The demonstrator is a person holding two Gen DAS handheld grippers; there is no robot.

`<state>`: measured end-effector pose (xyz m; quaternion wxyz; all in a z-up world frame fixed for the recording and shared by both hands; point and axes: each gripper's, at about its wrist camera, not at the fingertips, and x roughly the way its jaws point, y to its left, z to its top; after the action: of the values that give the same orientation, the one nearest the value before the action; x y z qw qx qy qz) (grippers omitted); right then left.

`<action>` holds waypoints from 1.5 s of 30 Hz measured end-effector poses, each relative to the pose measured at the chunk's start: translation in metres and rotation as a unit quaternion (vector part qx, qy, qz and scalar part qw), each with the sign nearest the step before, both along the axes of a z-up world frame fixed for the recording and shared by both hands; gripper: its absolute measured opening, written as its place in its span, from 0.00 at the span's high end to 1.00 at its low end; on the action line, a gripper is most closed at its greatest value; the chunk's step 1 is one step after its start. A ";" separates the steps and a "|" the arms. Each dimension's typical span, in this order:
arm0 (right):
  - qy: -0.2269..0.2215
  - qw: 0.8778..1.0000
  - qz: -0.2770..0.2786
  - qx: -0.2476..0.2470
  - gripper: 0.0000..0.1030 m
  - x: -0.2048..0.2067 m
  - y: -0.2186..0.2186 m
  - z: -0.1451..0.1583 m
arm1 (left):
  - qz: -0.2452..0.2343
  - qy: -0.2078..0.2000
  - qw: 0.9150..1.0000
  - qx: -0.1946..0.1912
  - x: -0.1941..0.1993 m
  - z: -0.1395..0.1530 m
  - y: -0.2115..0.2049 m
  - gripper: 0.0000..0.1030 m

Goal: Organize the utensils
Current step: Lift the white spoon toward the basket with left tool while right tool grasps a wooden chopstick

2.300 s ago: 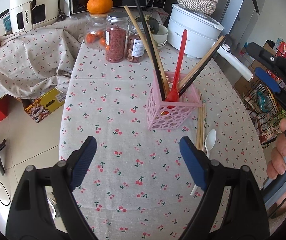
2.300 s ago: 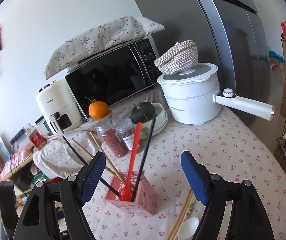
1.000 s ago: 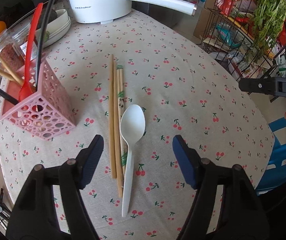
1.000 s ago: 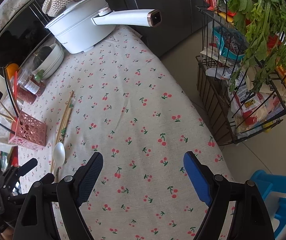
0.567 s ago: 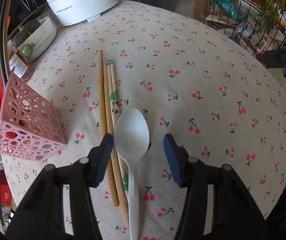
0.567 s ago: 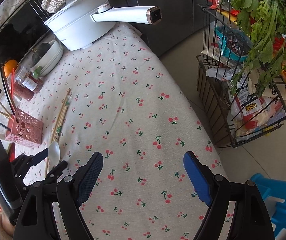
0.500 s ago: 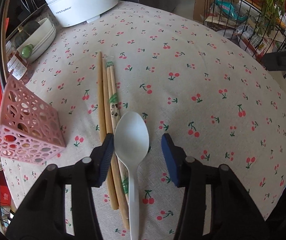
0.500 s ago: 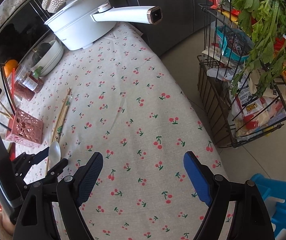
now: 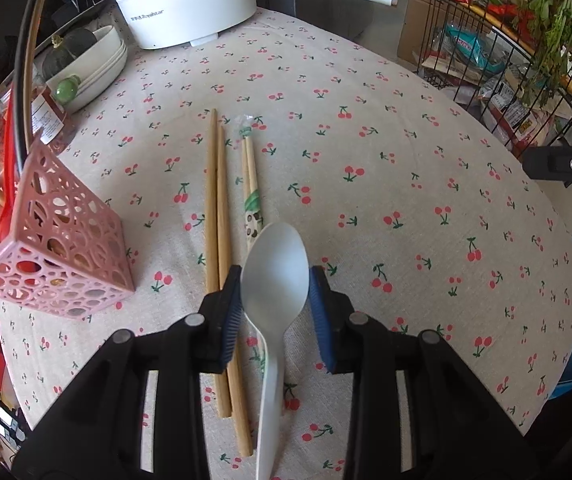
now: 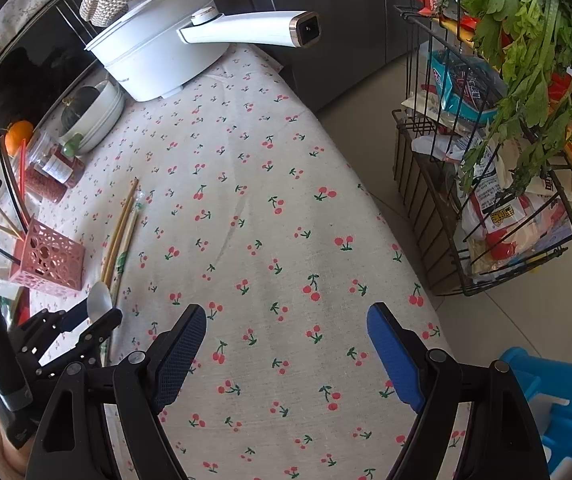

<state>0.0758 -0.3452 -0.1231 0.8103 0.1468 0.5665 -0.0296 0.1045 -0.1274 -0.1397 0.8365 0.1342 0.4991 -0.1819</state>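
Left gripper (image 9: 275, 286) angled steeply down at the cherry-print tablecloth (image 9: 386, 152), jaws just closed in around the bowl of the white plastic spoon (image 9: 276, 276). Blue pads (image 9: 233, 312) right at either edge of the bowl, seemingly touching it; firm pressing not confirmable from the wrist view. Spoon lying flat on the cloth, bowl facing away from the camera, handle running back under the gripper toward the lower edge of the view. Just left of the spoon, a wrapped pair of chopsticks (image 9: 251, 184) with a green printed sleeve, its lower part tucked under the bowl. Left again, two plain wooden chopsticks (image 9: 217, 216) side by side, parallel to the spoon. Further left, a pink perforated utensil holder (image 9: 58, 256), apart from the chopsticks, already holding a red utensil (image 9: 8, 168) and some dark and wooden sticks. At the far side of the table, a white electric pot (image 9: 190, 4) with a long handle, and a stack of white bowls (image 9: 98, 60) to its left.

Right gripper (image 10: 286, 350) held over a bare stretch of cloth near the table edge, jaws spread wide, nothing between them. Seen from there, the left gripper low at the left edge, with the spoon's bowl showing between its fingers. Wire rack (image 10: 486, 160) with greens and packets beside the table.
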 end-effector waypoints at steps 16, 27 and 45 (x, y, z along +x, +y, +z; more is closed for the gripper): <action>0.008 1.000 0.016 -0.008 0.18 0.012 0.026 -0.004 | 0.052 -0.092 0.987 -0.122 -0.021 0.084 0.052 0.66; 0.004 0.998 0.056 0.004 0.18 0.046 0.081 -0.013 | 0.081 -0.131 0.973 -0.171 -0.032 0.115 0.095 0.66; 0.023 0.993 0.105 -0.052 0.53 0.115 0.177 -0.055 | 0.102 -0.143 0.963 -0.205 -0.034 0.126 0.132 0.66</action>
<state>0.1905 -0.1682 -0.1785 0.8022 0.0437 0.5951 0.0225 0.0709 0.0047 -0.0132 0.9232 -0.0668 0.3370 -0.1723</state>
